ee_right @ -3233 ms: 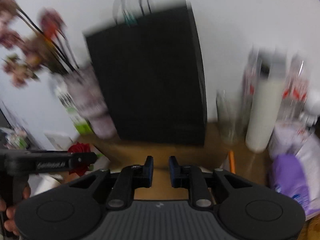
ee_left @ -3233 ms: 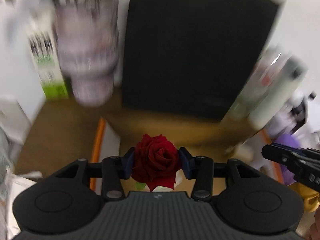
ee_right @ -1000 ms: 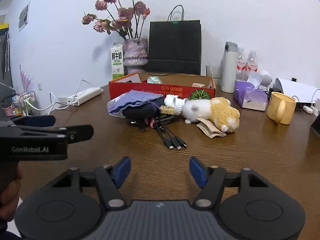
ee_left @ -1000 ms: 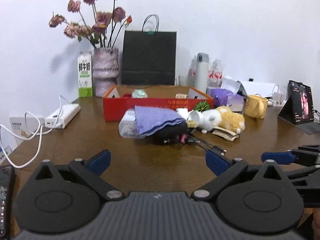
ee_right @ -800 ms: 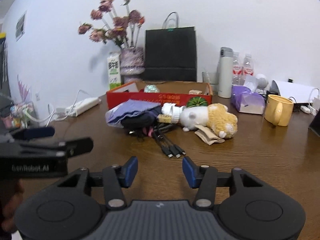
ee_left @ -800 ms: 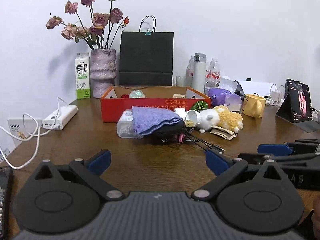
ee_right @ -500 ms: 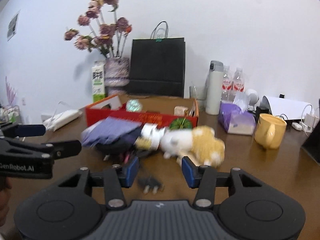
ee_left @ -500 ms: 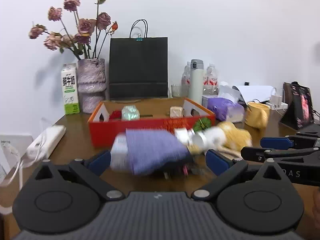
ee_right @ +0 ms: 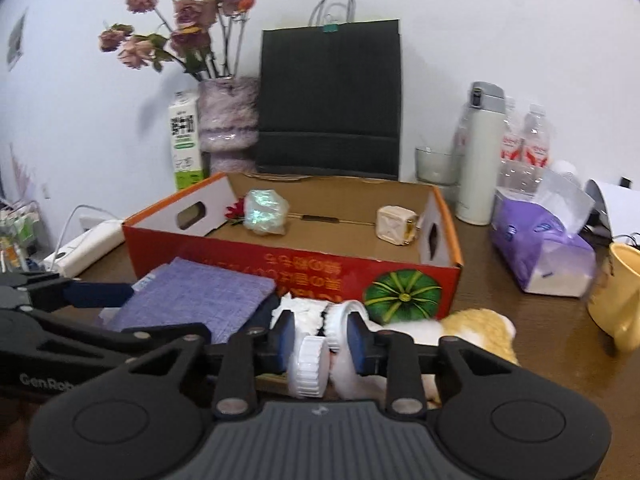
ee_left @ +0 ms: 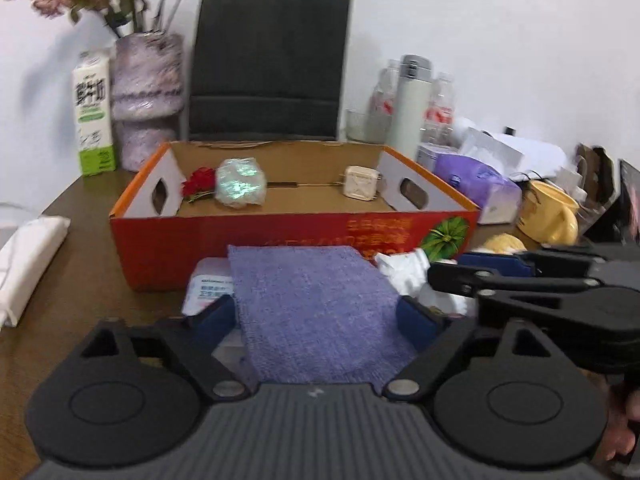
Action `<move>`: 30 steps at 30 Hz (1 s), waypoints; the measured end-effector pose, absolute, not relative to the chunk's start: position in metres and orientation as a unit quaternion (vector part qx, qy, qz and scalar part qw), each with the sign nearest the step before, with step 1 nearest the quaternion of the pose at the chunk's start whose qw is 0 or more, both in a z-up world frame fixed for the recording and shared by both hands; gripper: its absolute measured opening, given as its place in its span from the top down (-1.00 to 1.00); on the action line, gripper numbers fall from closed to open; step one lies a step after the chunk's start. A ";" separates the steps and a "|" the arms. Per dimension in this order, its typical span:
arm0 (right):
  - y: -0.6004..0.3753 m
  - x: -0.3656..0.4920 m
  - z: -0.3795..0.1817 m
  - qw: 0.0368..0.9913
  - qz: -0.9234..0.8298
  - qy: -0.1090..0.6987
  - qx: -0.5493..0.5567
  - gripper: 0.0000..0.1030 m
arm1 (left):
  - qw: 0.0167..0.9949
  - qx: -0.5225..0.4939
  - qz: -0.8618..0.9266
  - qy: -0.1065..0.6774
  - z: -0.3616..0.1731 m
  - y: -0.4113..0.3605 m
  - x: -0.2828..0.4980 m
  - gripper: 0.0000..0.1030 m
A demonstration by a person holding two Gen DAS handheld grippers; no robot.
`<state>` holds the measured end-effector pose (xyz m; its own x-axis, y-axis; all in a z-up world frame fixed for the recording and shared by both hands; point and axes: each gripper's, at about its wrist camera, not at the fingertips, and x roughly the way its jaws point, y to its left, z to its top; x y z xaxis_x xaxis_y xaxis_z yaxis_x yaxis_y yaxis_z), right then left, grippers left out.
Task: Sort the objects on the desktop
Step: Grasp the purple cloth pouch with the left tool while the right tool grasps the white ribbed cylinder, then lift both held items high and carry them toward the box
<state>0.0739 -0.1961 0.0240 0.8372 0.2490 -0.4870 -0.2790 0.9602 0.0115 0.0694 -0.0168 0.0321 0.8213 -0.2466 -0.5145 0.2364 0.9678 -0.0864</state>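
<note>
So far only three things lie inside the red box (ee_left: 280,236): going left to right, a red rose (ee_left: 199,179), a shiny crumpled wrapper (ee_left: 240,187) and a small cream cube (ee_left: 361,188) near the right end. That much of the sorting looks done.

Most of the pile is outside, on the bench (ee_left: 72,280) against the box's front wall. At its left a purple cloth (ee_left: 316,312) lies over a clear plastic case (ee_left: 208,284). The left tool (ee_left: 318,316) has its jaws on either side of the cloth and closing; the pads sit at the cloth's edges, and I cannot tell whether they press it yet. Next comes a white bottle (ee_right: 316,356) with ribbed caps, lying on its side. The right tool (ee_right: 320,340) is closing on it, its pads right at the caps. Farther right lies a yellow and white plush toy (ee_right: 472,328).

By my reading the sorting is in its early part, with cloth, case, bottle and toy left to go in.
</note>
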 end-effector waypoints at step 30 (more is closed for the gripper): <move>-0.234 -0.073 0.069 0.971 0.135 0.190 0.052 0.72 | 0.952 -0.126 -0.191 0.205 0.093 0.014 -0.076 0.85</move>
